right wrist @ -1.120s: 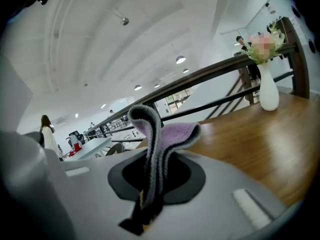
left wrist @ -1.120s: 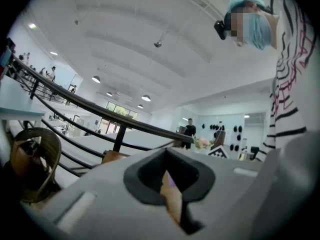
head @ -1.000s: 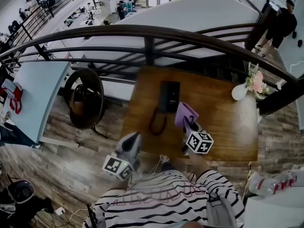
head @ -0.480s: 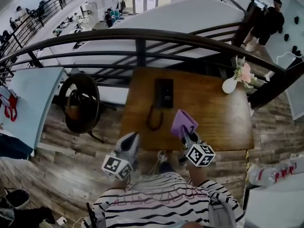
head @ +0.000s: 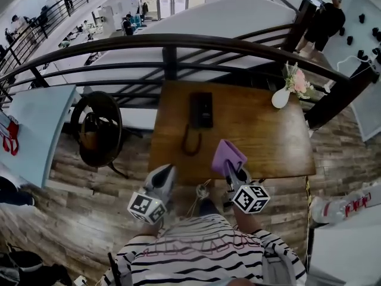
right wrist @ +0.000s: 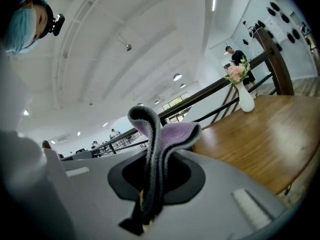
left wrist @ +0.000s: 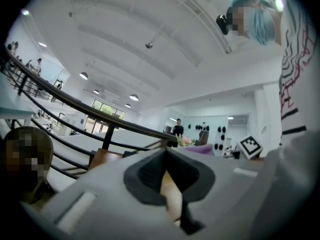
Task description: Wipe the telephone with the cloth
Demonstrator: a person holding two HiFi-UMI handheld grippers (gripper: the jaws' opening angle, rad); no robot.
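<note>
The person stood at the near edge of the wooden table [head: 268,142], both arms drawn in close to a striped shirt [head: 202,249]. The right gripper [head: 231,167] pointed forward over the near edge, a little right of the middle. It was clenched on a purple cloth [head: 228,154], which stood up out of the jaws in a loose fold. From the right gripper's own view, the cloth [right wrist: 170,131] had a grey-edged loop curling above the pinch, and its lower end was lost in the jaws.

The left gripper [head: 168,170] hung by the table's near left corner. Its jaws were pressed together with nothing between them, though I could not make out the pale sliver behind the tips [left wrist: 166,151].

The telephone [head: 201,109] lay toward the far edge, left of the middle and well apart from the cloth. Its cord [head: 189,143] looped back toward the near edge, and its buttons were too small to read. A white vase [head: 280,97] of flowers sat at the far right corner. The marker cubes hid both hands.
</note>
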